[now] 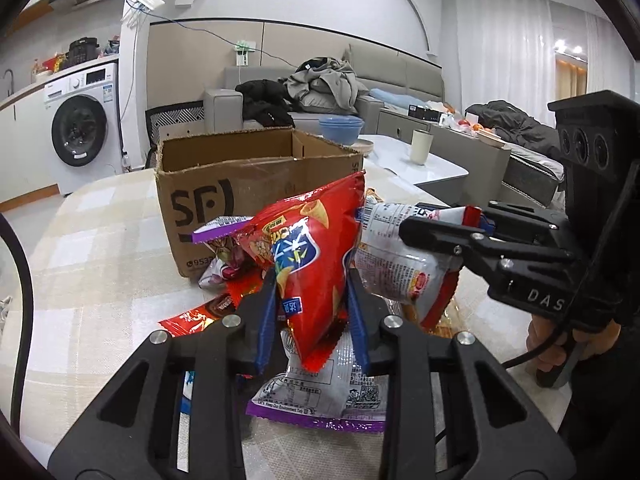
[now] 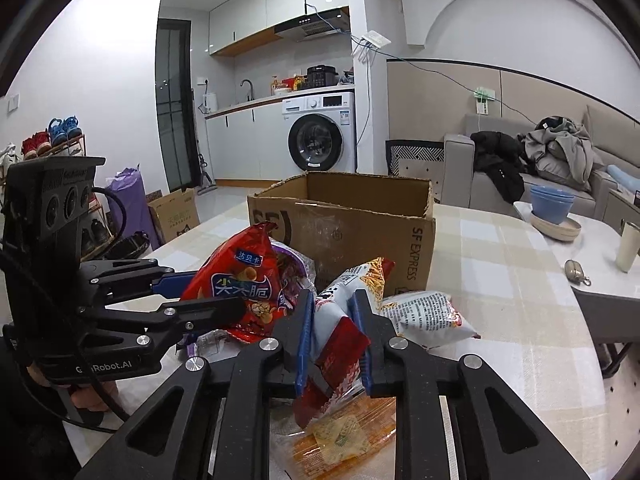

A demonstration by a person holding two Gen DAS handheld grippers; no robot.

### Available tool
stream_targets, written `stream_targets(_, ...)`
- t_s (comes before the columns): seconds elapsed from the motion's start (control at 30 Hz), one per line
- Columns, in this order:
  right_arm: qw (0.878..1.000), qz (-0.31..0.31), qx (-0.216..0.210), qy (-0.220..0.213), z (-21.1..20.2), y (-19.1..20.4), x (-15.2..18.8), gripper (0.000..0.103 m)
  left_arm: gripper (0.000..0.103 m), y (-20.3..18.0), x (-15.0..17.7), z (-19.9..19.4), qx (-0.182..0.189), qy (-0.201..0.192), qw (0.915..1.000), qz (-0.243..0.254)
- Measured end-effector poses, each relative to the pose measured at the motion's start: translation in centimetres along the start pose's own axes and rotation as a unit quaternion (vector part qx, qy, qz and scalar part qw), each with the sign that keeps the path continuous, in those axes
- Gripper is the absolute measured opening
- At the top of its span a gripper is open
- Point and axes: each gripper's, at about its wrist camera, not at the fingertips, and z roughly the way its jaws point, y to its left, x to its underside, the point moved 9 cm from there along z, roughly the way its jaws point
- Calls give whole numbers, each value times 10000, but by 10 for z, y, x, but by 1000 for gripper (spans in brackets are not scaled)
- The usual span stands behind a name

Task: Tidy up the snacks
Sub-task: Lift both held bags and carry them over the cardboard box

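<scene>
My left gripper point(image 1: 312, 284) is shut on a red snack bag point(image 1: 304, 248) and holds it above the pile; it also shows in the right wrist view point(image 2: 236, 280). My right gripper point(image 2: 332, 308) is shut on a white and red snack bag point(image 2: 340, 320), which shows in the left wrist view point(image 1: 400, 264) too. An open SF cardboard box point(image 1: 224, 184) stands just behind the pile point(image 2: 360, 232). More bags lie on the table: a purple-edged one point(image 1: 320, 400), an orange one point(image 2: 340, 440) and a white one point(image 2: 428, 316).
A checked tablecloth point(image 1: 100, 280) covers the table. A blue bowl point(image 2: 550, 204) on a plate, a cream cup point(image 2: 628, 248) and a small metal object point(image 2: 576, 270) stand at the table's right side. A sofa with clothes and a washing machine are behind.
</scene>
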Motion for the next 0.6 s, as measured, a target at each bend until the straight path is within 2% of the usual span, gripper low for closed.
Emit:
stream_targets(0.17, 9999, 54, -31, 161, 2, -1, 5, 20, 28, 1, 2, -1, -2, 9, 10000, -1)
stream_targets(0.23, 9997, 111, 69, 186, 3, -6, 7, 26, 28, 2, 3, -1, -17, 10, 10000, 10)
stream_targets(0.3, 9992, 173, 110, 335, 7, -7, 10, 41, 28, 2, 3, -2, -15, 8, 10000, 0)
stream_targets(0.43, 9963, 246, 62, 816, 26, -6, 26, 42, 28, 1, 3, 0, -23, 37, 10000, 3)
stream_targets(0.5, 9947, 353, -46, 960, 31, -5, 30, 45, 28, 1, 3, 0, -26, 33, 10000, 1)
stream_targets(0.6, 9926, 427, -98, 1129, 39, -6, 36, 44, 28, 0, 3, 0, -24, 37, 10000, 8)
